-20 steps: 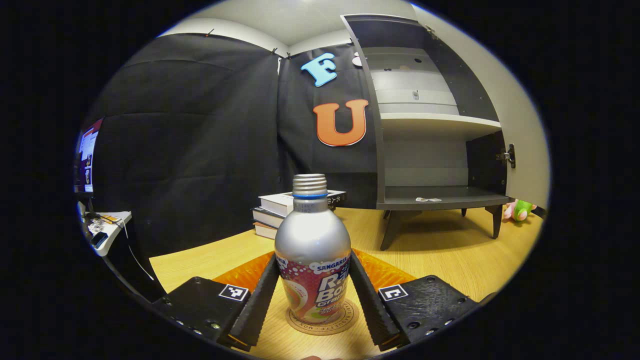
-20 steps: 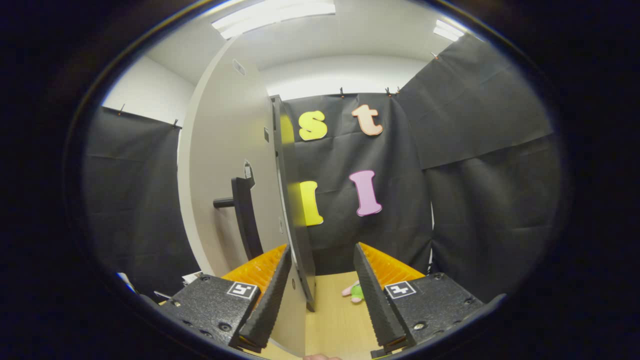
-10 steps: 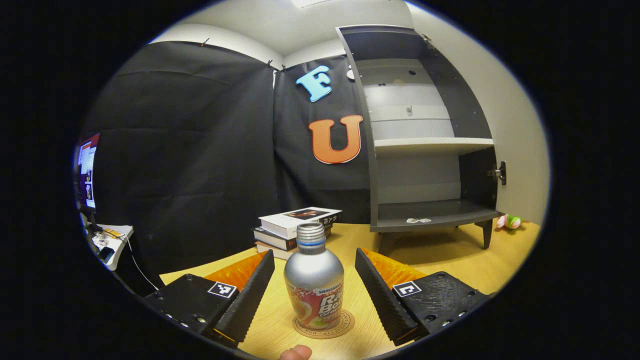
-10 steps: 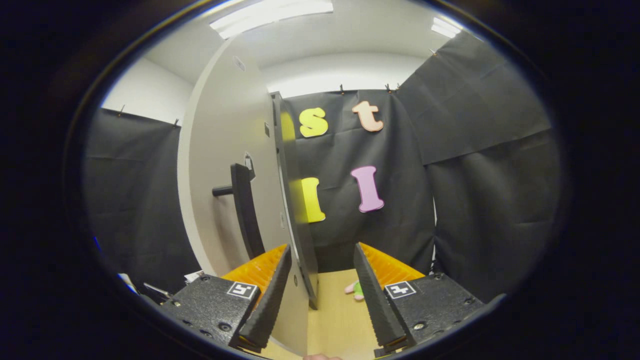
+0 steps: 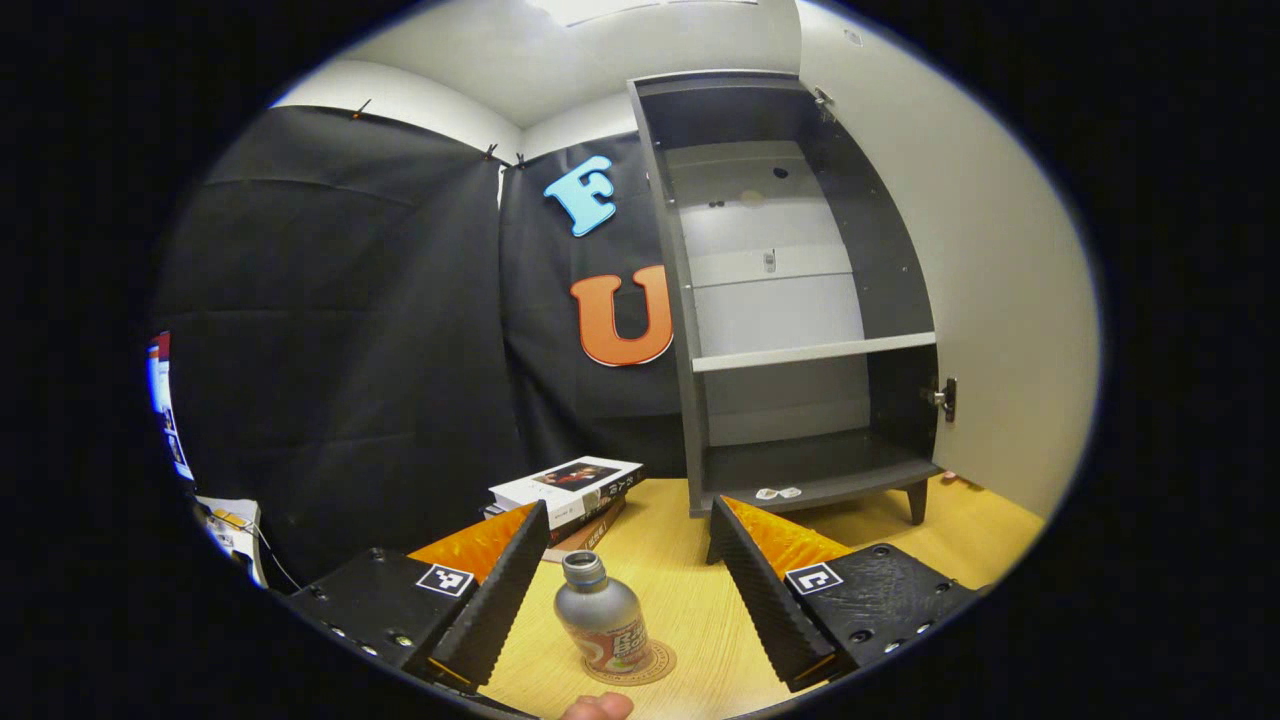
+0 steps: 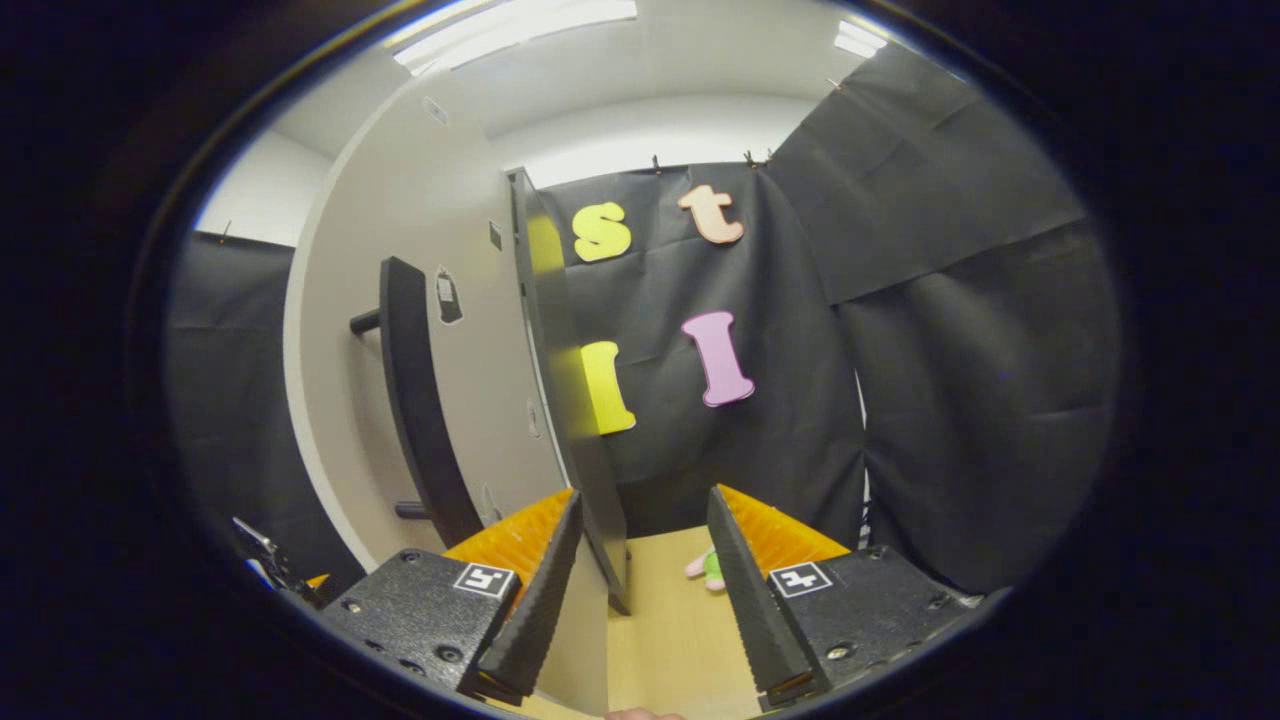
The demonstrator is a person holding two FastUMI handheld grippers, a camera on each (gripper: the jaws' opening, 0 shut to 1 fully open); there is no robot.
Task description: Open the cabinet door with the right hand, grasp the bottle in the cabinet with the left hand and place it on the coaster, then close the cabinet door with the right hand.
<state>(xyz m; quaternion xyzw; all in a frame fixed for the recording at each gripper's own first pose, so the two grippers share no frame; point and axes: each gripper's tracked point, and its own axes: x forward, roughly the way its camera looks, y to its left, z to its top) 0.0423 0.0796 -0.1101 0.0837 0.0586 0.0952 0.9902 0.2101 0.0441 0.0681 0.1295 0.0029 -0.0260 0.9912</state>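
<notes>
Lifted clear, left tool point(image 5: 630, 585) gapes above bottle point(image 5: 603, 627) on coaster point(image 5: 655, 664); cabinet point(image 5: 800, 300) bare.

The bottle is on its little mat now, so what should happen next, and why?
Probably the right gripper should push the cabinet door shut. The bottle stands on the coaster, the left gripper is open around nothing, and the door's edge sits between the right gripper's open fingers.

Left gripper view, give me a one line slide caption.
Open left gripper above the bottle standing on its coaster, cabinet open behind.
</notes>
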